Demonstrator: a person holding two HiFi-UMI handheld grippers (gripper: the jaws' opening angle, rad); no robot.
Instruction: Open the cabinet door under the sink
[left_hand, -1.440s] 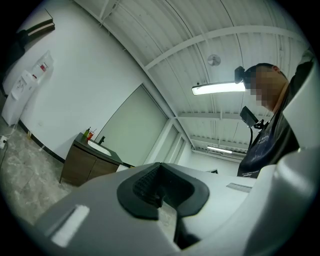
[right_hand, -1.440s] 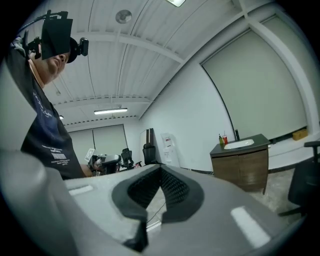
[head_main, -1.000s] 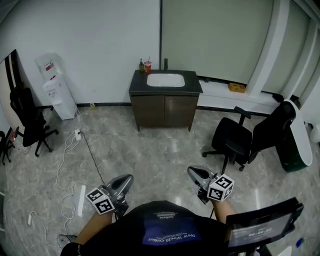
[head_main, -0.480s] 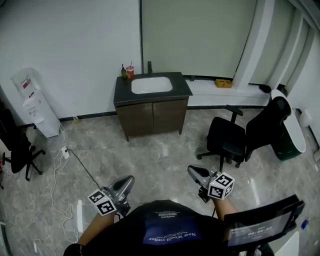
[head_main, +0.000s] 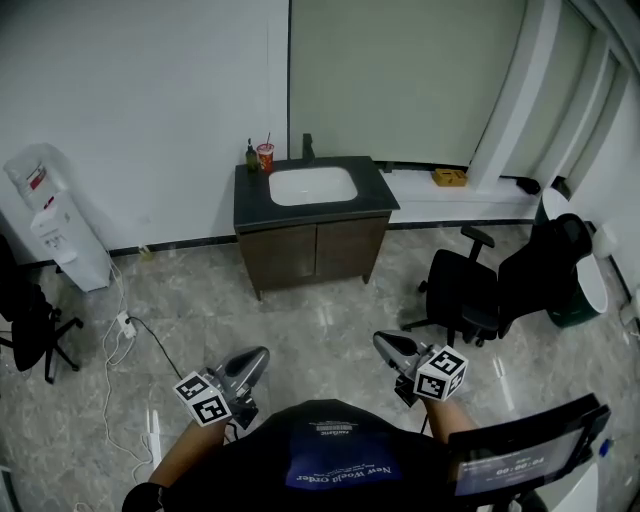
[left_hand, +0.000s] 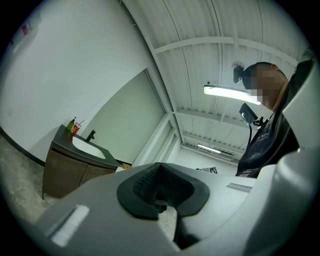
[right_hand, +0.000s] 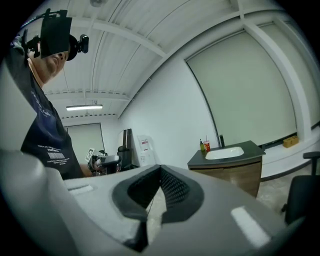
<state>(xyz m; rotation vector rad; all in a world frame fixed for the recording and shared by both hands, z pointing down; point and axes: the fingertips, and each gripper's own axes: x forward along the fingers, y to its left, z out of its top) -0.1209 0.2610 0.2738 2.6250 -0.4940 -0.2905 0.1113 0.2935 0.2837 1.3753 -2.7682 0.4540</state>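
**Both tools shut, cabinet across open floor**

The cabinet (head_main: 315, 250) under the sink (head_main: 312, 186) stands against the wall (head_main: 150, 100) at 12 o'clock. Its two doors (head_main: 280, 257) sit flush and closed, so the opening is not yet begun. The left tool (head_main: 256, 356) and right tool (head_main: 384, 343) are held low in front of the person, well apart from the cabinet and aimed toward it. Each has its jaws pressed together on nothing, which I judge a carrying posture, not a reach.

The floor (head_main: 310, 320) between the tools and the doors is bare. An office chair (head_main: 465, 295) stands at 2 o'clock near the cabinet's right corner and may crowd that door's swing. A water dispenser (head_main: 55, 235) at 10 o'clock and loose cables (head_main: 106, 340) at 9 o'clock lie off the direct path. A bottle (head_main: 250, 155) and cup (head_main: 265, 157) sit at the tabletop's (head_main: 375, 195) back left corner.
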